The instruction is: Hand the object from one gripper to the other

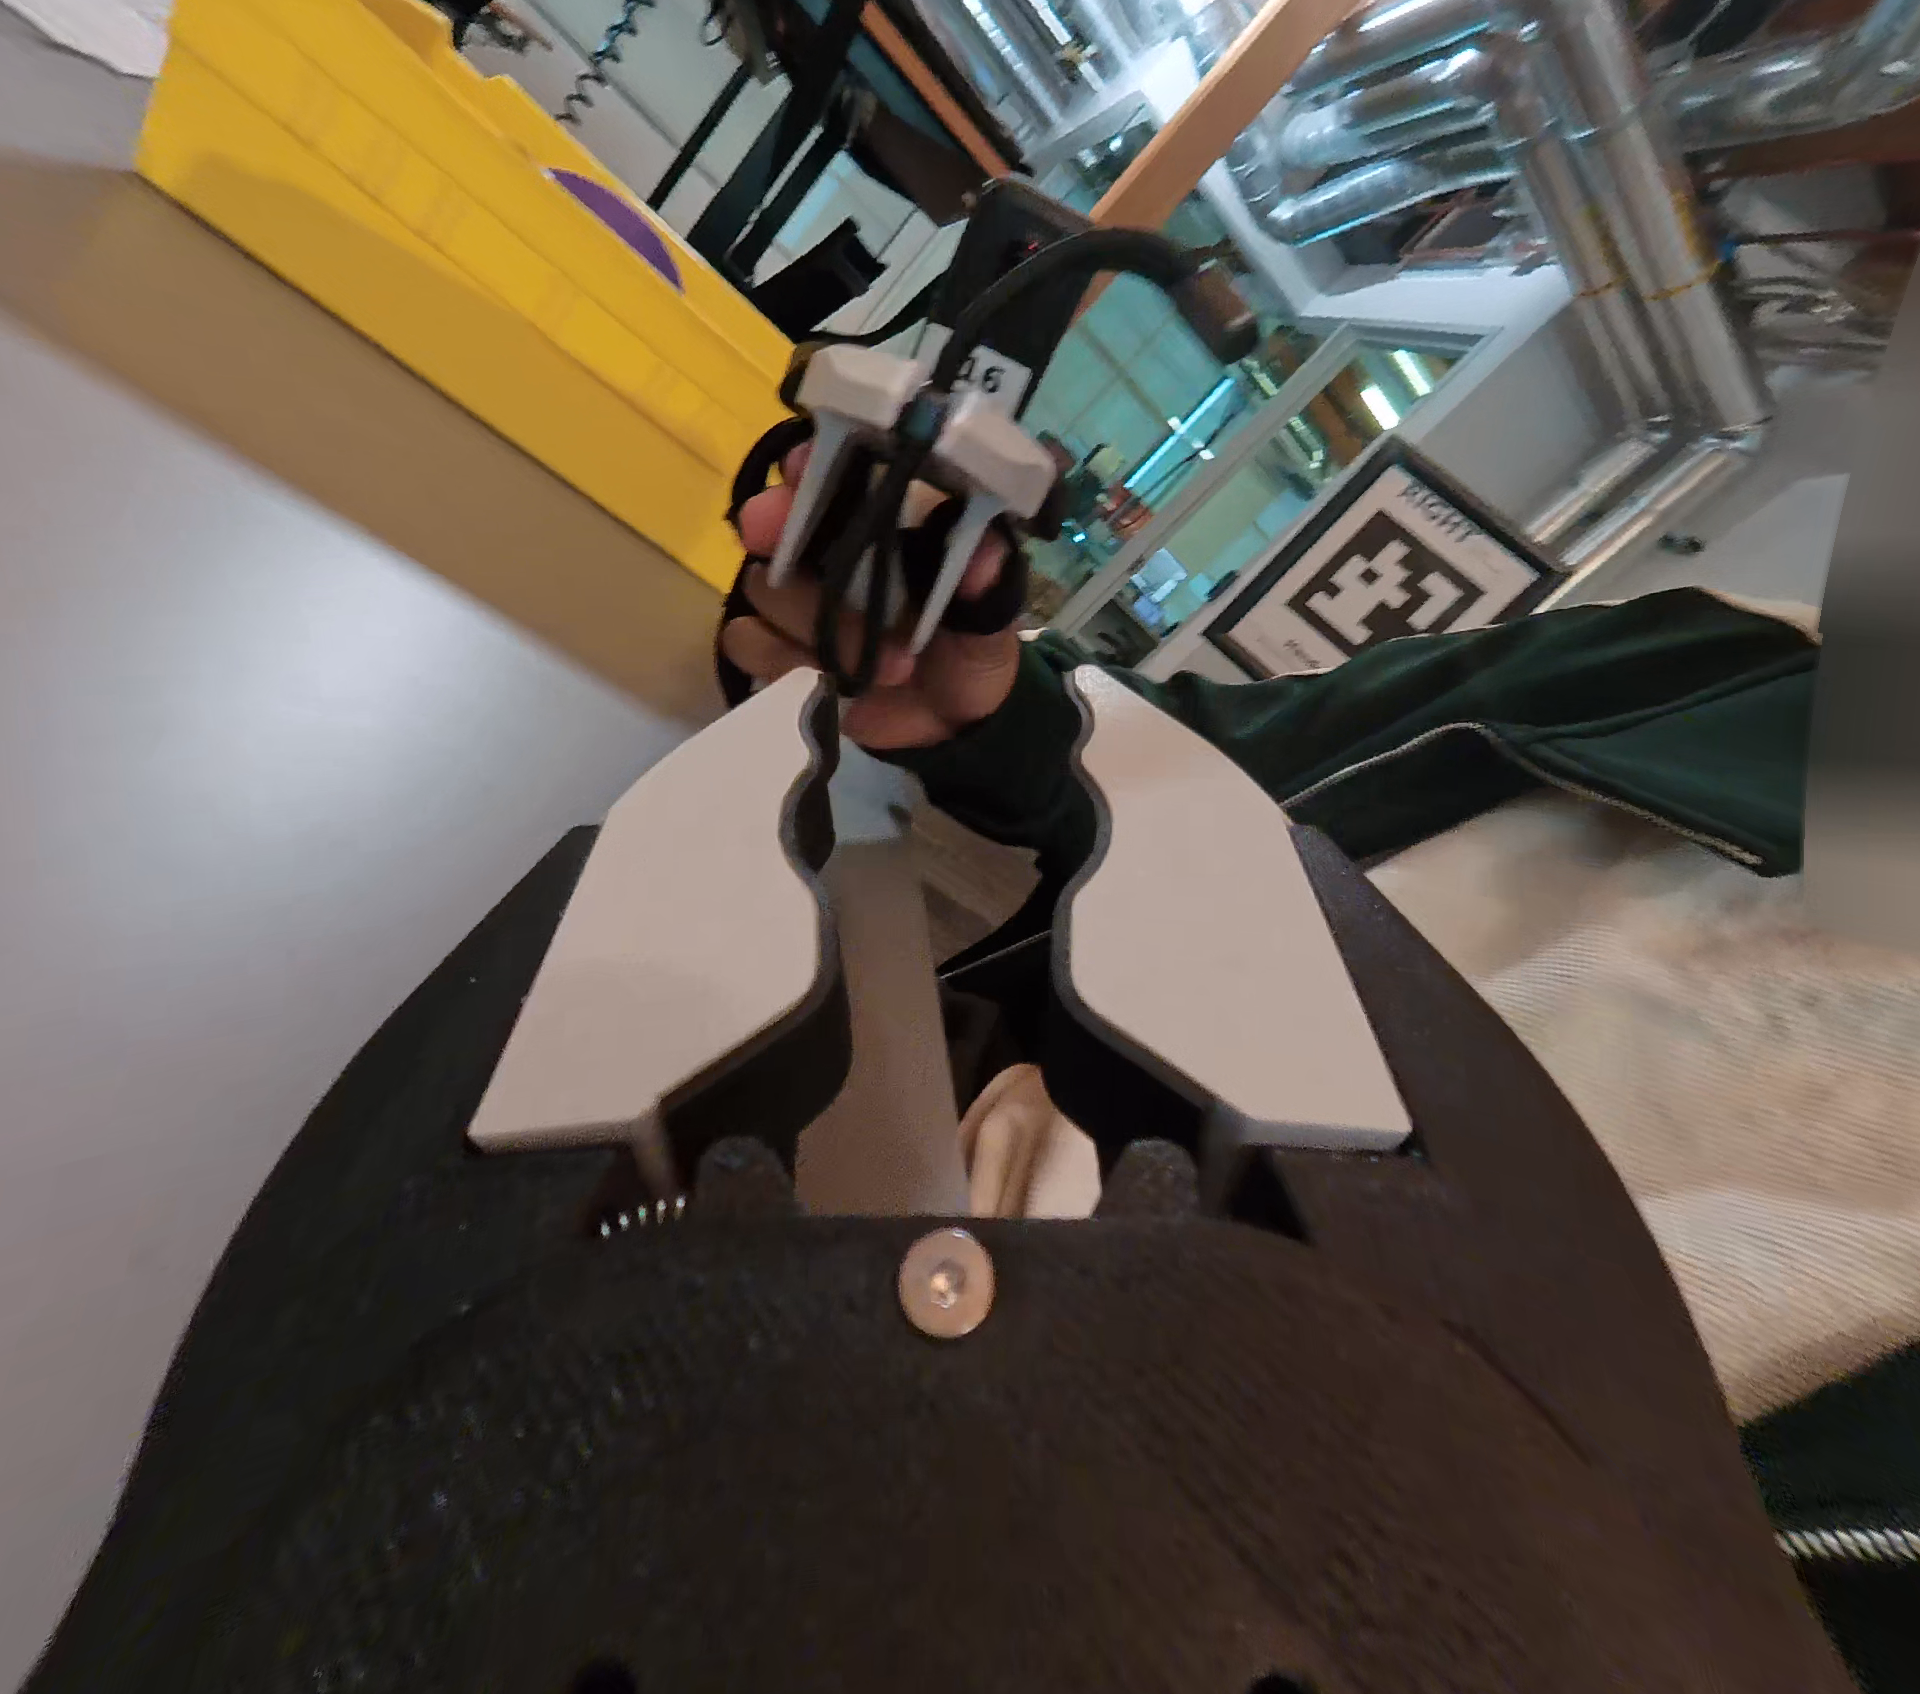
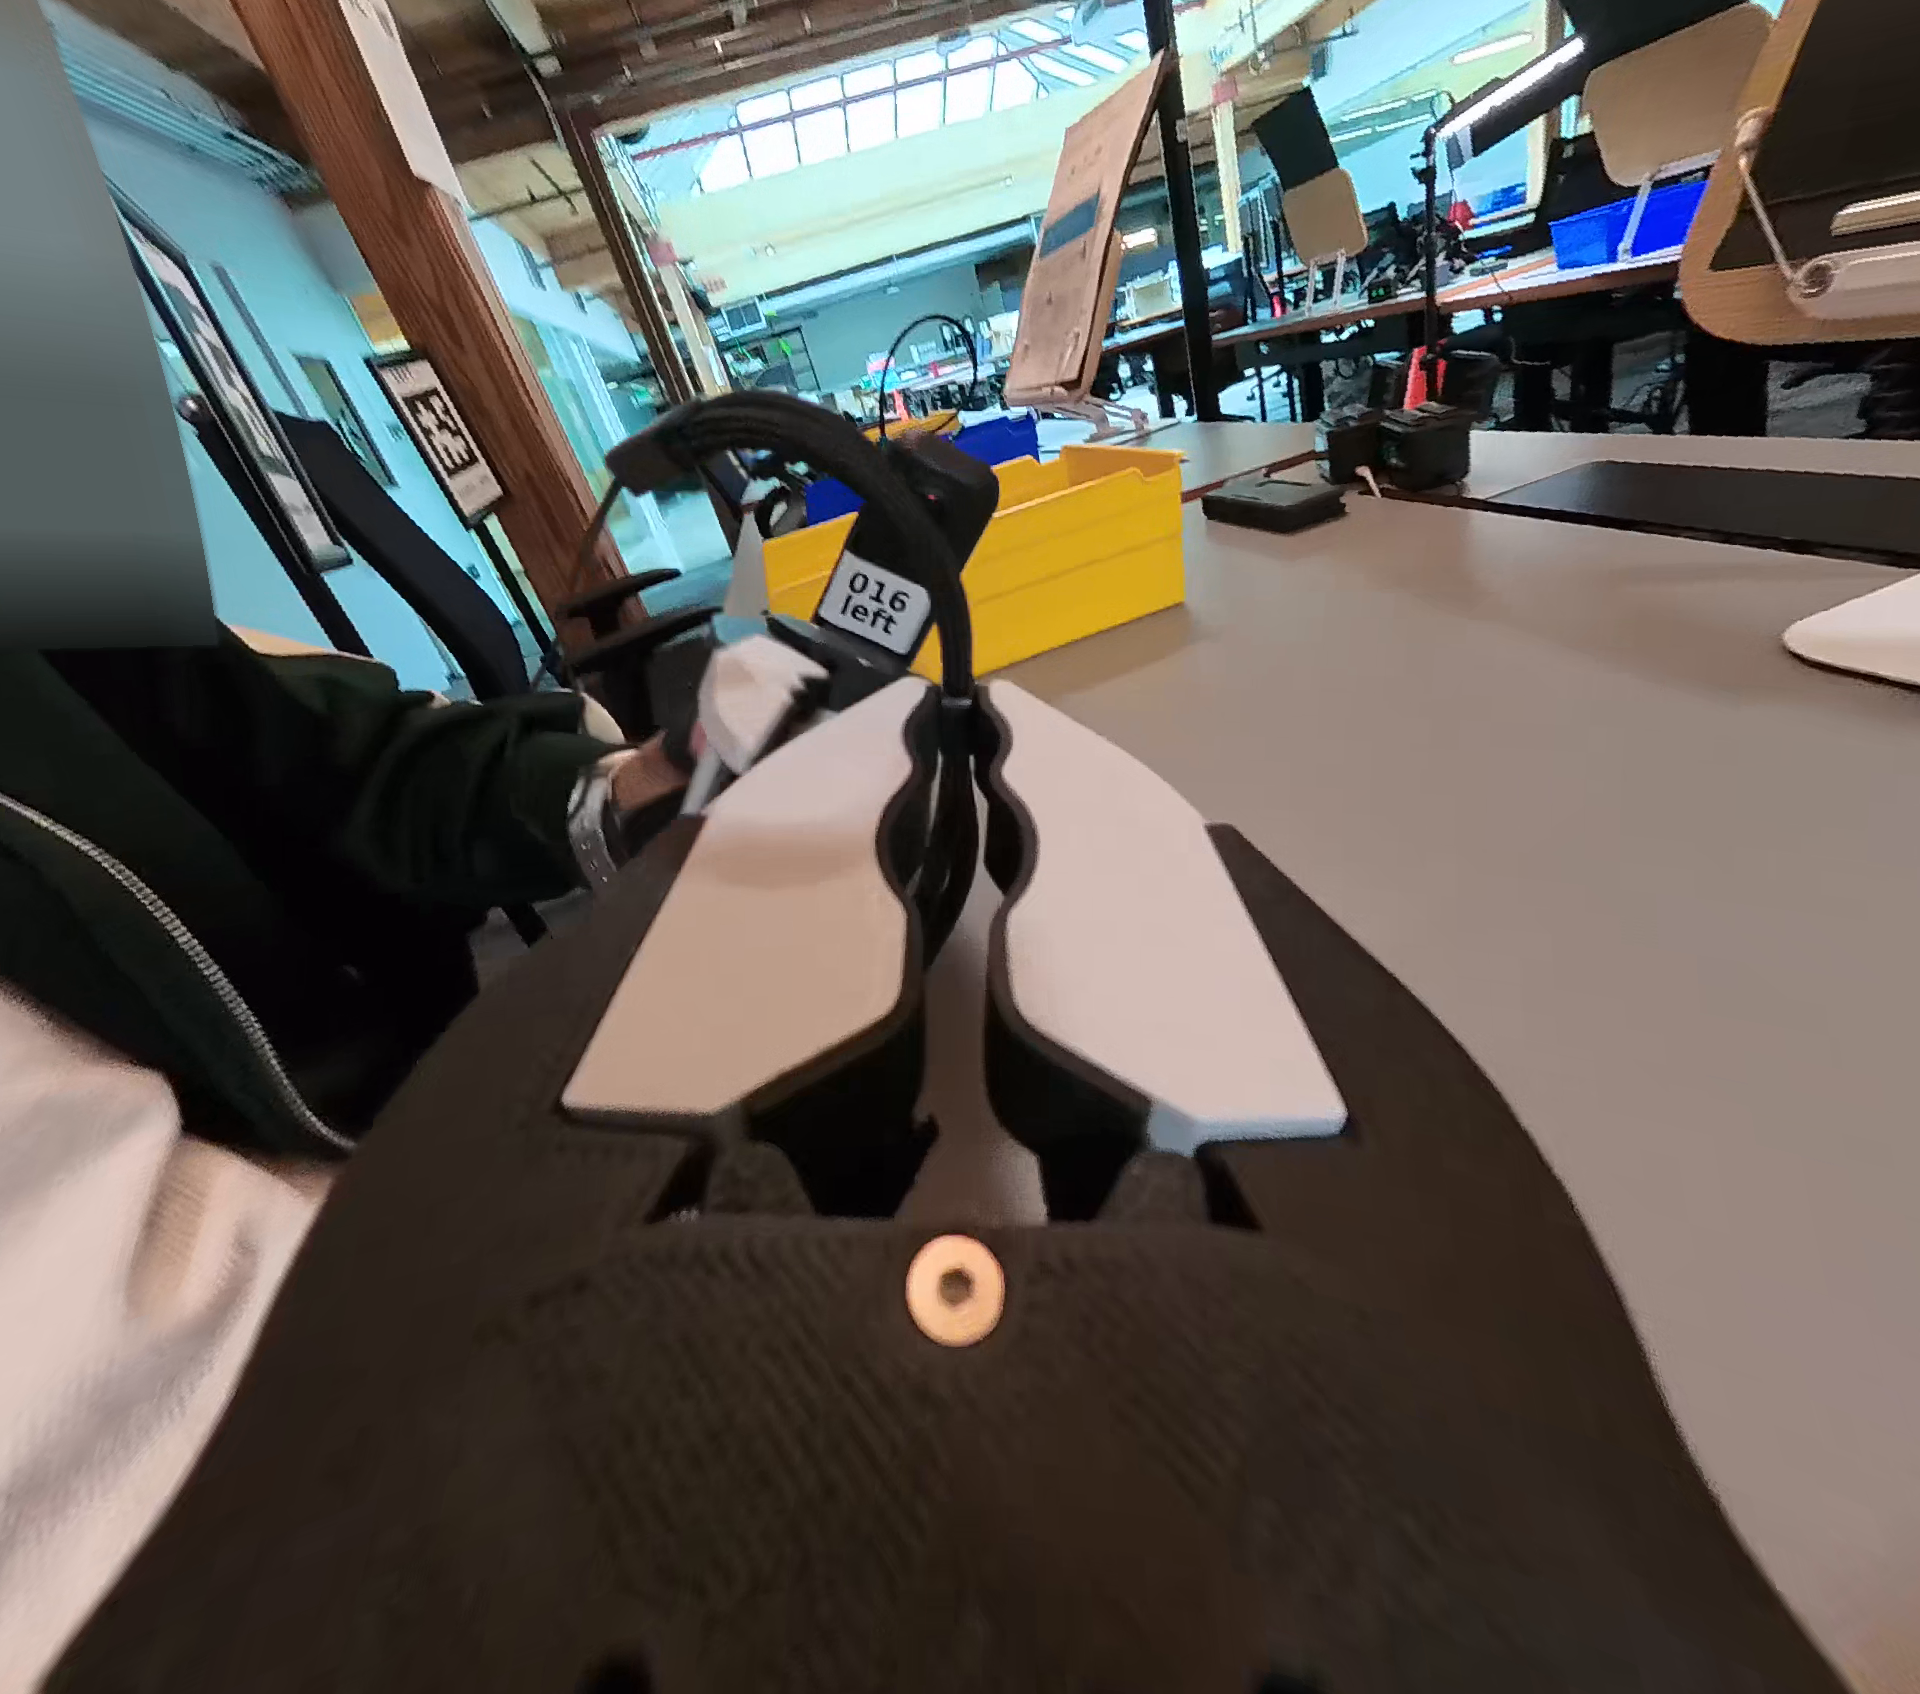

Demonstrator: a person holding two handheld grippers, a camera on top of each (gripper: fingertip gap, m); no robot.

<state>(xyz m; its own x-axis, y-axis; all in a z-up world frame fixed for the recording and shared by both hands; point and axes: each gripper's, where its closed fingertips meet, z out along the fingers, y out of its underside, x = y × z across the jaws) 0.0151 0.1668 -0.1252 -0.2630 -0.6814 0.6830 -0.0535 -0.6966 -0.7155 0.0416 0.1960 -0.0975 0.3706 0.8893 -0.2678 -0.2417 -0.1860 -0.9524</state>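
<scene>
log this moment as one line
phase: handover | right gripper: shut on looped black cable bundle | left gripper: open, cable strand beside one finger

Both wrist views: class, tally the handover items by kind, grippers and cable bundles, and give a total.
Black-bodied, white-fingered two-finger grippers: 2 (right gripper, left gripper)
Black bundled cable, clamped in the right gripper: 1
Total: 3

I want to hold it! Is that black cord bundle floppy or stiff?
Probably floppy: the black looped cord bundle dangles in loose loops from the right gripper, whose jaws are shut on it. Likely light, since that pinch seems to carry it. Loose strands could snag or slip.
</scene>
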